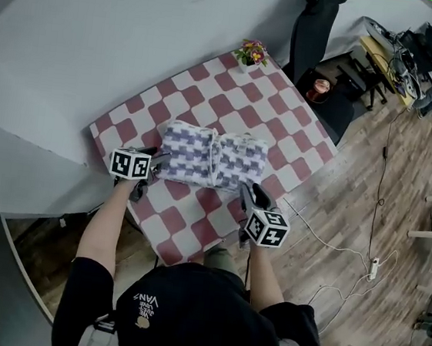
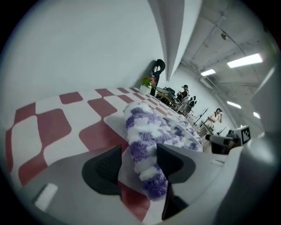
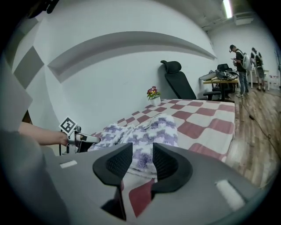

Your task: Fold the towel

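A red-and-white checked counter (image 1: 186,231) is standing against a pale wall in a room with a wooden floor, and its near edge is disappearing under the person's head. The right gripper (image 1: 249,195) is hovering at the near right corner of the towel (image 1: 214,157), fingers released, with plush showing through their gap. The left gripper (image 1: 154,161) is sitting at the towel's left edge, fingers released and standing apart around the loose fluffy hem; whether the hem is touching either finger is hard to tell. The towel, purple-and-white checked, is lying mid-counter, folded into a rectangle, with a ridge running across its middle. Its inner layers are hiding. Beyond, a flowerpot (image 1: 251,54) is sitting at the far corner.
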